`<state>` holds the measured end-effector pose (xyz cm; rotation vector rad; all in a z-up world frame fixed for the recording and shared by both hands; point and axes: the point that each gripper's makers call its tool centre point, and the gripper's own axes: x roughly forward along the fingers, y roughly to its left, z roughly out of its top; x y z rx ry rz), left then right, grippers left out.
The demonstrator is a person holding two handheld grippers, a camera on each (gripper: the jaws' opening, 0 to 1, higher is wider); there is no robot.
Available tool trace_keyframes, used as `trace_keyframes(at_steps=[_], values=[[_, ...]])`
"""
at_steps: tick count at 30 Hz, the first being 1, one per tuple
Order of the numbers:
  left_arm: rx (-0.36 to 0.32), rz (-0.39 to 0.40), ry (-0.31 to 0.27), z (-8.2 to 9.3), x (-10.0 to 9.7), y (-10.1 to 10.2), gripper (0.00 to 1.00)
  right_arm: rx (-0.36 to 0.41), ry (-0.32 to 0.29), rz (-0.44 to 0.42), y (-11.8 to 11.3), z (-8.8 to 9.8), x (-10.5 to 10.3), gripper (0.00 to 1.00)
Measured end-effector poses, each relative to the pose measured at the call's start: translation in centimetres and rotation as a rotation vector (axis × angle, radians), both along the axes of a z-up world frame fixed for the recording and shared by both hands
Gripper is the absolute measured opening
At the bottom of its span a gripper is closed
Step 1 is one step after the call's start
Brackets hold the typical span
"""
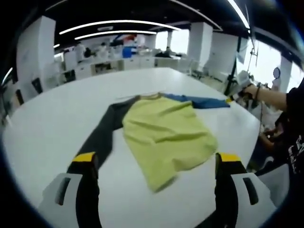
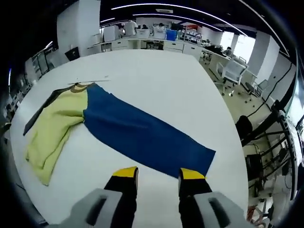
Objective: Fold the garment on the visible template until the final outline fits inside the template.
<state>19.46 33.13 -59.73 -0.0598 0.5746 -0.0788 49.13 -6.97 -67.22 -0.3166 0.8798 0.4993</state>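
One big white table (image 1: pixel 57 118) takes up most of both views, and on it lies a long-sleeved shirt (image 1: pixel 166 133) with a yellow body, one dark grey sleeve (image 1: pixel 102 135) and one blue sleeve (image 2: pixel 147 135). In the left gripper view the shirt lies spread just ahead of the left tongs (image 1: pixel 156 164), its yellow hem nearest and falling between the two yellow-tipped jaws, which stand wide apart and grip nothing. The grey sleeve runs from the collar down toward the left jaw and ends close beside its tip; whether it touches the jaw cannot be told. The blue sleeve stretches away on the far side, toward the right edge of that view, where a person's arm in a dark sleeve reaches in holding the other tool (image 1: pixel 242 90). In the right gripper view the blue sleeve lies flat and straight, running from the yellow body at the far left down to its cuff, which ends just ahead of the right tongs (image 2: pixel 159 173). Those jaws are parted with white table showing between their yellow tips, and they hold nothing. The yellow body is bunched and wrinkled, well off to the left of these jaws. No template outline can be made out on the table. Beyond the table's far edge stand white desks and office chairs (image 2: pixel 232 71).
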Motion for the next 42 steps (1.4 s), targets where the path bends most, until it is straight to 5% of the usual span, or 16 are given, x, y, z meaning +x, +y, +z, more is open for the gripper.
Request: trace_keyframes(at_steps=[22, 42], values=[[0.023, -0.021, 0.011, -0.4, -0.6, -0.7, 0.99, 0.116, 0.070, 0.230, 9.4, 1.5, -7.0, 0.35], [0.035, -0.031, -0.005, -0.1, -1.5, -0.6, 0.99, 0.176, 0.172, 0.356, 16.5, -2.3, -13.8, 0.31]])
